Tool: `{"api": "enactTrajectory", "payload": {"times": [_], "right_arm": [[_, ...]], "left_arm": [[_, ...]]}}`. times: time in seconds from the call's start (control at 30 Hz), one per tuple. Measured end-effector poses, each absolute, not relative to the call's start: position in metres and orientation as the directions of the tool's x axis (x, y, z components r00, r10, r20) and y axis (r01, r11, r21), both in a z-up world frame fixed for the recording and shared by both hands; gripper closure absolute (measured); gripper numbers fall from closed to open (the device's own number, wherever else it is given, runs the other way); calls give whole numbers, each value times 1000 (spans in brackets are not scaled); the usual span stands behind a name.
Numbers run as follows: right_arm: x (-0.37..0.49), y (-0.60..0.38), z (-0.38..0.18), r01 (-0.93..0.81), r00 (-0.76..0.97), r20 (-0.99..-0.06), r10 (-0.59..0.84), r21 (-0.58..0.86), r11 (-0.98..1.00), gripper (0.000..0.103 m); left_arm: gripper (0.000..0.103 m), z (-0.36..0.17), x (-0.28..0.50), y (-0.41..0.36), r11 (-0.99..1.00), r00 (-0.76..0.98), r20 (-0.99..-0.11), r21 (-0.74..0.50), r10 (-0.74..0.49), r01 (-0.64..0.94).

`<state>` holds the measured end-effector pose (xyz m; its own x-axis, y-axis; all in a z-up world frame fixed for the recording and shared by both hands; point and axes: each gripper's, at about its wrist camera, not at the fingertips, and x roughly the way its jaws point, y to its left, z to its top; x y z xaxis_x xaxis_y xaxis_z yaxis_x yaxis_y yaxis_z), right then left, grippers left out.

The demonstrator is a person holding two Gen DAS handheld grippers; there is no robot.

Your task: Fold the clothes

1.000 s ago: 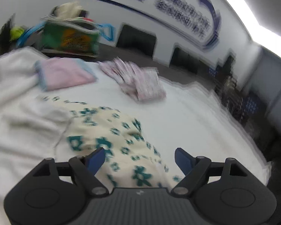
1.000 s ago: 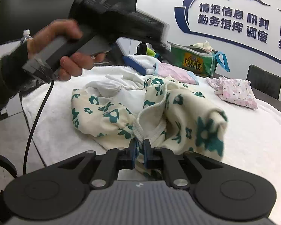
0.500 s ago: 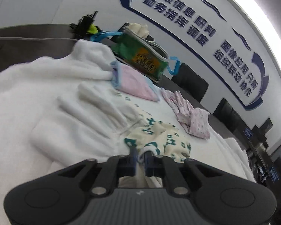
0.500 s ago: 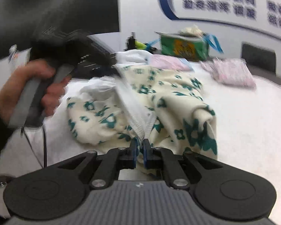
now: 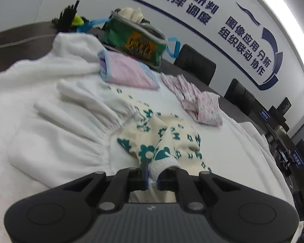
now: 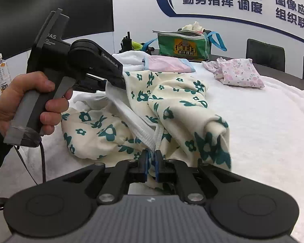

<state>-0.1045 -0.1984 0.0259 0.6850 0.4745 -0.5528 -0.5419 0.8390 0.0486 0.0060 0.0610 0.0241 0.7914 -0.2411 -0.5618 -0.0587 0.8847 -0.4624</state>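
Cream garment (image 6: pixel 172 109) with teal flowers, bunched — both grippers' jaws have pinched its white ribbed hem (image 6: pixel 143 129).

The left gripper (image 5: pixel 152 174), jaws just closing, pinches cloth. The right gripper (image 6: pixel 151 162) clamps cloth too. A hand (image 6: pixel 28 99) grips the left handle at nine o'clock.

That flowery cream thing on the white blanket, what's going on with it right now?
A person is working on the cream garment with teal flowers, holding a hand-held gripper in each hand. The right hand-held gripper is shut on its white ribbed edge, and the left hand-held gripper has just closed on another part of that edge. The garment is still bunched up on the white blanket, not folded. A pink folded piece and a pink floral garment lie further back.
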Motion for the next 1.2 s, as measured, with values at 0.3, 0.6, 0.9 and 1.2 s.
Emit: {"api": "enactTrajectory", "payload": {"times": [0.3,0.6,0.9,1.2], "right_arm": [[-106,-208,30,-534,699,-529,481,61,843,97],[-94,-270,58,-409,796,-413,443,174,896,98],[-43,-393,27,126,863,-502,60,327,937,94],[-82,-379,26,-161,861,-449,240,206,965,45]], "left_arm": [[98,47,4,45,893,815,-528,-449,-240,-28],[98,123,60,-46,893,804,-454,-405,-383,196],[82,104,106,-154,815,629,-519,-372,-579,444],[33,91,-46,-24,765,682,-494,50,-540,642]]}}
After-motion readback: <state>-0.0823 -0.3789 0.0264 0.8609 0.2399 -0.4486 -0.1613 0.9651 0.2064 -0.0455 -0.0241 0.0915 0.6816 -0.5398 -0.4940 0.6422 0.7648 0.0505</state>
